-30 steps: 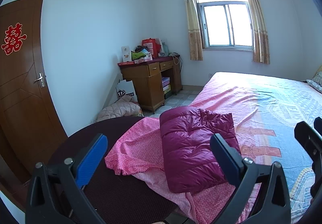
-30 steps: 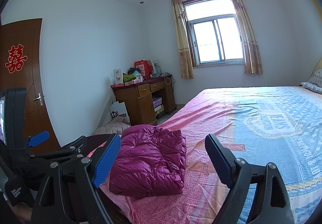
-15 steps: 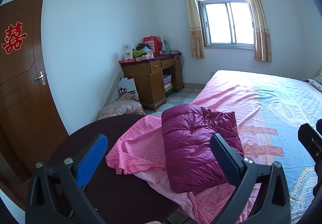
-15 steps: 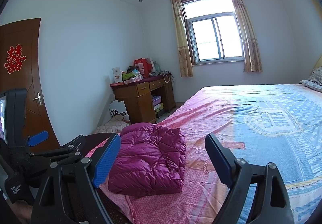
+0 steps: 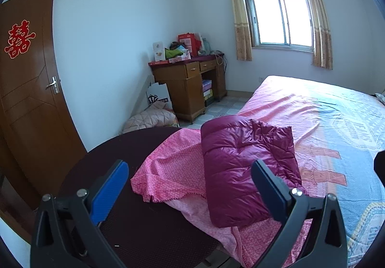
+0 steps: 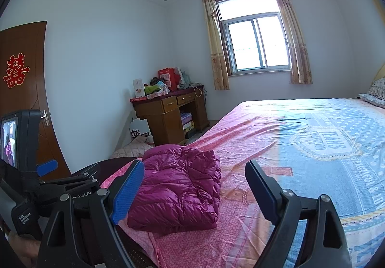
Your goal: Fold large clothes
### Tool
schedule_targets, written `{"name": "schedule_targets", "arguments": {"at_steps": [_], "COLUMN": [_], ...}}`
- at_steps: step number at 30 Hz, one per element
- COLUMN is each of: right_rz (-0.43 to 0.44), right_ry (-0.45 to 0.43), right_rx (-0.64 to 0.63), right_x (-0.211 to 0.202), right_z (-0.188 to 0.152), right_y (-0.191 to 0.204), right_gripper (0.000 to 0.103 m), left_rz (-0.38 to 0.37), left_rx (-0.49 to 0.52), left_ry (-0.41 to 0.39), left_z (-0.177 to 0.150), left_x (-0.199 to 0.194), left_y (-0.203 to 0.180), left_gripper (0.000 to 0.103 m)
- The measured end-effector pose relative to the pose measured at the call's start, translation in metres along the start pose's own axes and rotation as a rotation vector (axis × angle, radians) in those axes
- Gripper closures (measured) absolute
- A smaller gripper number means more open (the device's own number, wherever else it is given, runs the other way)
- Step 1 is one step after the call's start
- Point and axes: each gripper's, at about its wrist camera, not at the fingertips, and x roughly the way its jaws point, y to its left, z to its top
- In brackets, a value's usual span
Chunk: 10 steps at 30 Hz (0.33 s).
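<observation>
A magenta puffer jacket [image 5: 245, 167] lies folded into a thick bundle at the near corner of the bed [image 5: 336, 128], also seen as the jacket [image 6: 178, 191] in the right wrist view. My left gripper [image 5: 190, 186] is open, held back from the jacket with nothing between its fingers. My right gripper [image 6: 195, 188] is open too, empty, a little short of the bundle. The left gripper's body [image 6: 60, 186] shows at the left of the right wrist view.
A pink sheet [image 5: 173, 171] hangs off the bed corner over a dark round surface [image 5: 134, 220]. A wooden desk [image 5: 190, 85] with boxes stands by the wall under the window [image 5: 281, 20]. A brown door [image 5: 26, 99] is at the left. A quilted bundle [image 5: 149, 118] lies on the floor.
The left wrist view has drifted slightly, so the right gripper's edge shows less at its right side. The jacket lies as before and both grippers stay open.
</observation>
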Motion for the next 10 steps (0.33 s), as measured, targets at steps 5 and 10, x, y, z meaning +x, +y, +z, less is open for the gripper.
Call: {"name": "schedule_targets", "arguments": {"at_steps": [5, 10], "right_rz": [0.002, 0.004], "right_ry": [0.004, 0.009], "right_rx": [0.006, 0.009], "right_x": [-0.0006, 0.0000], "right_z": [-0.0007, -0.0014], "right_y": [-0.0014, -0.0021], "right_gripper": [0.017, 0.017], "left_rz": [-0.019, -0.021], "left_rx": [0.007, 0.023], "left_ry": [-0.011, -0.009], "left_z": [-0.0005, -0.0009], "left_x": [0.0020, 0.0036], "left_y": [-0.0011, -0.0038], "left_gripper": [0.000, 0.000]}}
